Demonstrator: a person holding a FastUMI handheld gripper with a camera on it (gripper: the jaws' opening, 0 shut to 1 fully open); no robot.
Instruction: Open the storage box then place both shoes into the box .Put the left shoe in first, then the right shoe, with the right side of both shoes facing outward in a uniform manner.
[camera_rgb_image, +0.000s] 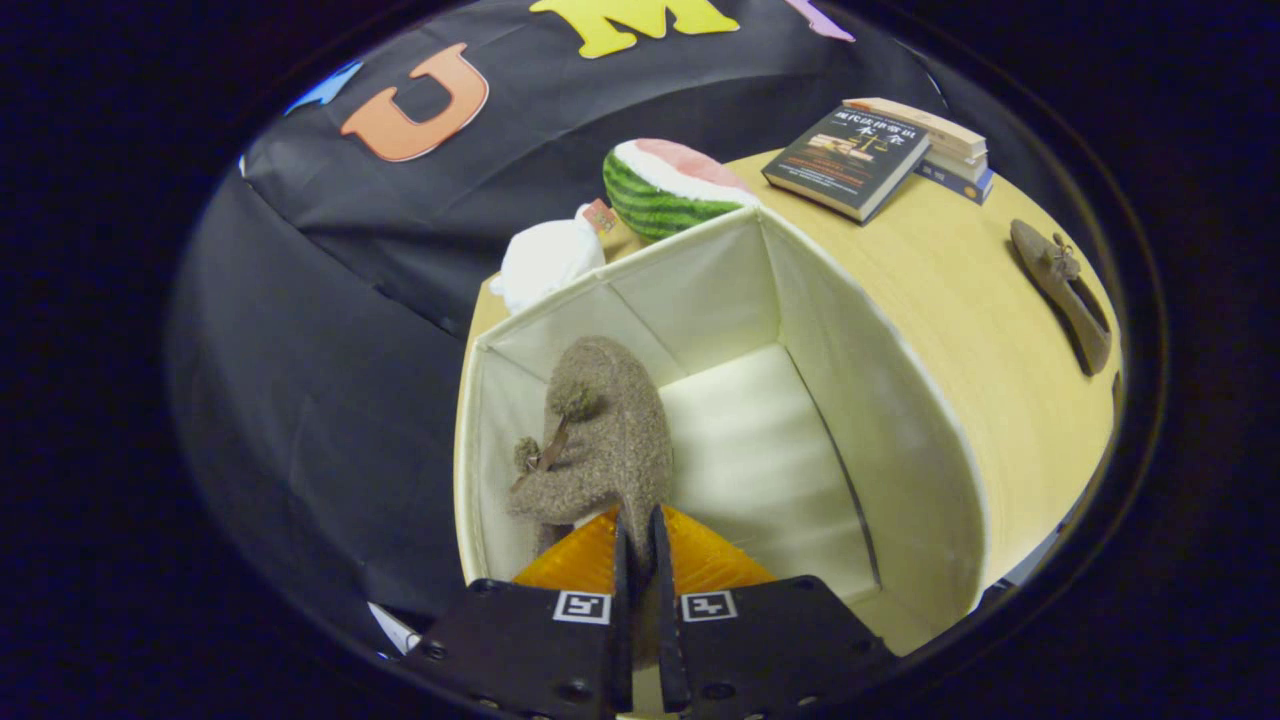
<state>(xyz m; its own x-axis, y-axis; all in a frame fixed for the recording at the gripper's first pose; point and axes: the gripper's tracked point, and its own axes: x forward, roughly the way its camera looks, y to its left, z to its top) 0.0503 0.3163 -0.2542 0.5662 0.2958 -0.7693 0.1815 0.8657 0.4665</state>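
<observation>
The tool (640, 535) is closed narrowly, both fingers pinching the rear edge of a fuzzy brown shoe (605, 430), which hangs just ahead of the fingertips inside the open storage box (900, 420). The shoe is held against the box's left inner wall, toe pointing away from the tool; whether it rests on the floor yet cannot be told. The upper is seen as felted, woolly fabric with a small tie and pompoms; it is judged light, soft and floppy, unlikely to slip but likely to sag, so a pinch at the stiffer heel rim or collar is judged the best hold. The box is made of pale cream fabric panels with creased, slightly bowed walls; it is judged light and collapsible, easily nudged. An orange ribbed piece is seen under the fingers, nature unclear. Beyond the box to the right, the second shoe (1065, 290) lies on the pale wooden surface (960, 300), well apart. Farther off, a watermelon slice (665, 190), a white plush item (545, 260) and stacked books (870, 155) are seen.
</observation>
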